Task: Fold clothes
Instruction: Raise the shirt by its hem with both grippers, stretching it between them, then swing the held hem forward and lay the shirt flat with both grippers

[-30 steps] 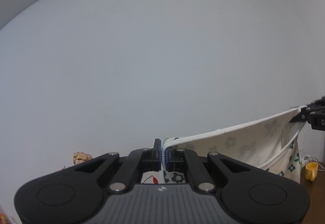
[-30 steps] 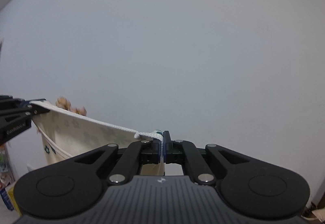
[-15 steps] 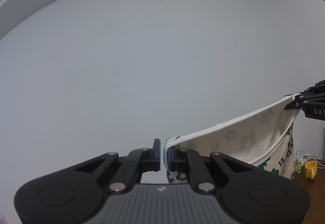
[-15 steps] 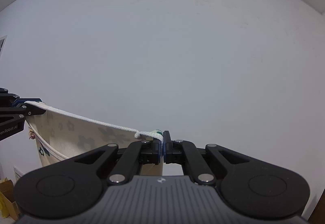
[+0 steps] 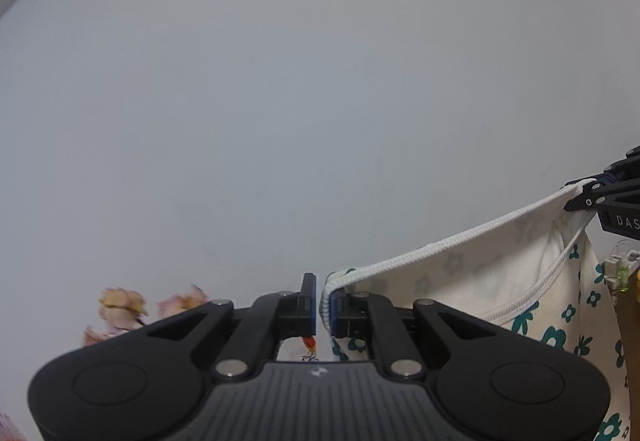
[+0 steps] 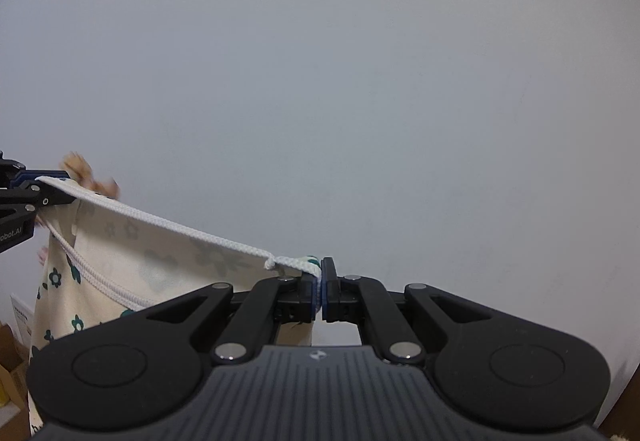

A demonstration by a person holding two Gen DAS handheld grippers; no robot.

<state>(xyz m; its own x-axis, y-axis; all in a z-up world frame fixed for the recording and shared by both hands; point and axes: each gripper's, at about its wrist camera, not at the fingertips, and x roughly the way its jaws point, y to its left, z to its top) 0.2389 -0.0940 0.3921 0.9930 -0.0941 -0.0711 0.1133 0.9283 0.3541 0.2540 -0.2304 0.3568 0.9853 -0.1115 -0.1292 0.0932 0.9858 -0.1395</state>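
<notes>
A: What did the left gripper hold?
B: The garment, its corded edge pinched at lower centre, a sliver of gap showing.
A: And the right gripper?
B: Clamped tight on the other corner; the cloth hung stretched between them.

In the left wrist view, dried flowers have entered at lower left. The garment hem now runs higher at the right edge. In the right wrist view, the ceiling edge has left the top of frame.
</notes>
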